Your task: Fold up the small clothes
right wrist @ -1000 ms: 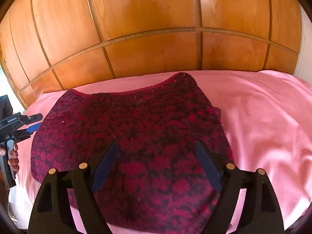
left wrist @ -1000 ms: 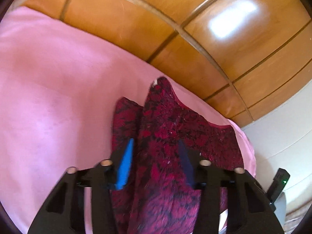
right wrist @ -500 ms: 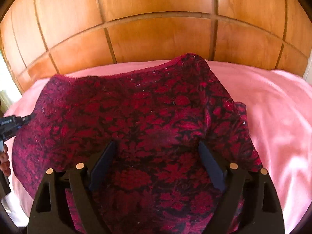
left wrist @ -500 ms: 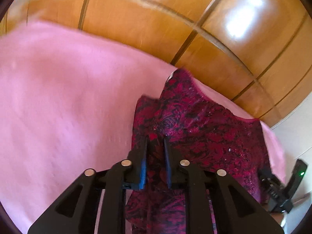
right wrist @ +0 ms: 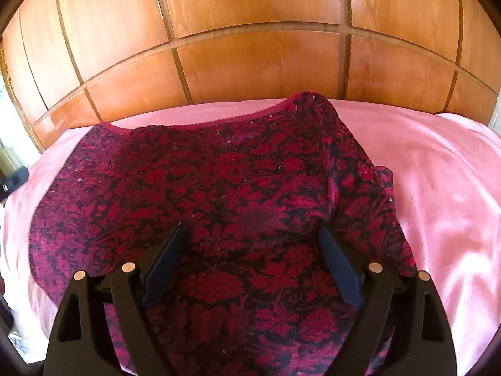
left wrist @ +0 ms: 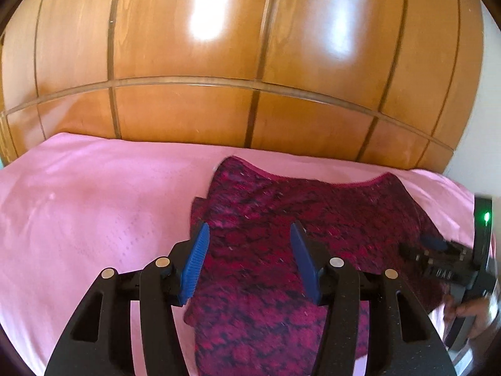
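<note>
Pink bedding (left wrist: 94, 219) covers the bed, and everything sits on it in front of a wall of glossy wooden panels (left wrist: 250, 47). Nearest, in the left wrist view, the left claw (left wrist: 249, 258) hangs above the cloth with its blue pads parted and its jaws opening; the fabric shows between them but neither pad presses on it. Under it lies the small dark red garment (left wrist: 297, 219) with a black floral pattern, spread on the right half of the bed. Its left edge is doubled over into a narrow fold. At the right edge of that view the right claw (left wrist: 435, 244) reaches in over the garment's far side, a hand (left wrist: 469, 313) gripping its handle below a green light. Seen from its own camera, the right claw (right wrist: 252, 264) stands wide apart over the middle of the garment (right wrist: 235, 172), empty. Farther back the scalloped red waistband (right wrist: 203, 122) runs near the bedding's far edge, just before the panels.
</note>
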